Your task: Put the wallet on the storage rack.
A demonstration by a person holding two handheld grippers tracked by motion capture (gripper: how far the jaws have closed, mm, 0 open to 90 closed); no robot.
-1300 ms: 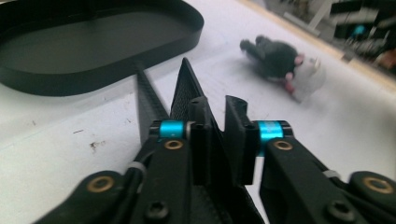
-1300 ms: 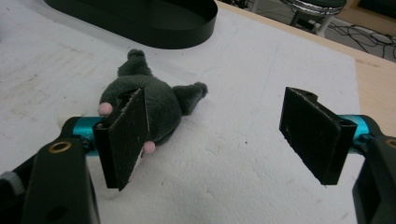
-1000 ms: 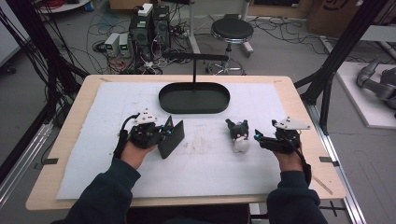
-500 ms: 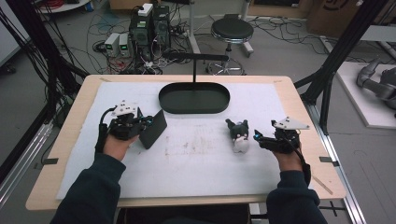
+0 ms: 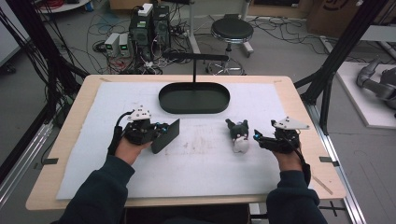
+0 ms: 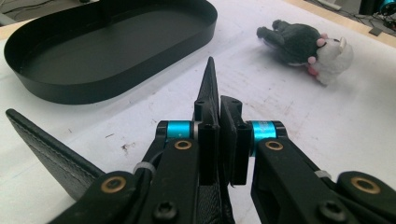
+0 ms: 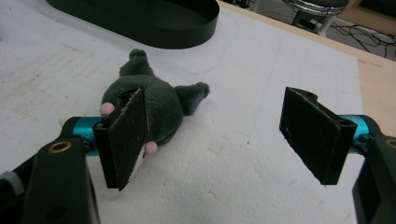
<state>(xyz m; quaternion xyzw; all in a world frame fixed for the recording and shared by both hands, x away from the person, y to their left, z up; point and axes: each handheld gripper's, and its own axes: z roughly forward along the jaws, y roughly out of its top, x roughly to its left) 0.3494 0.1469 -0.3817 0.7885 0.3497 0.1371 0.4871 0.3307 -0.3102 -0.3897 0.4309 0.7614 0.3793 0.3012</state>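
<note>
My left gripper (image 5: 160,132) is shut on a flat black leather wallet (image 5: 166,135) and holds it on edge just above the white mat, left of centre. In the left gripper view the pads (image 6: 238,140) pinch the wallet's thin edge (image 6: 208,84). A small grey and white plush toy (image 5: 239,135) lies on the mat right of centre, also seen as the plush (image 6: 303,49) ahead of the wallet. My right gripper (image 5: 258,137) rests just right of the toy with its jaws wide open (image 7: 222,123). The plush toy (image 7: 159,102) lies partly behind its left pad, not gripped.
A black oval tray (image 5: 194,109) sits at the back middle of the mat, with a black T-shaped stand (image 5: 194,58) rising from it. The white foam mat (image 5: 201,163) covers most of the wooden table (image 5: 299,102). A stool and computers stand on the floor beyond.
My left hand swung left and away with the wallet, then came back right to about where it started. The right hand and the plush toy stayed put.
</note>
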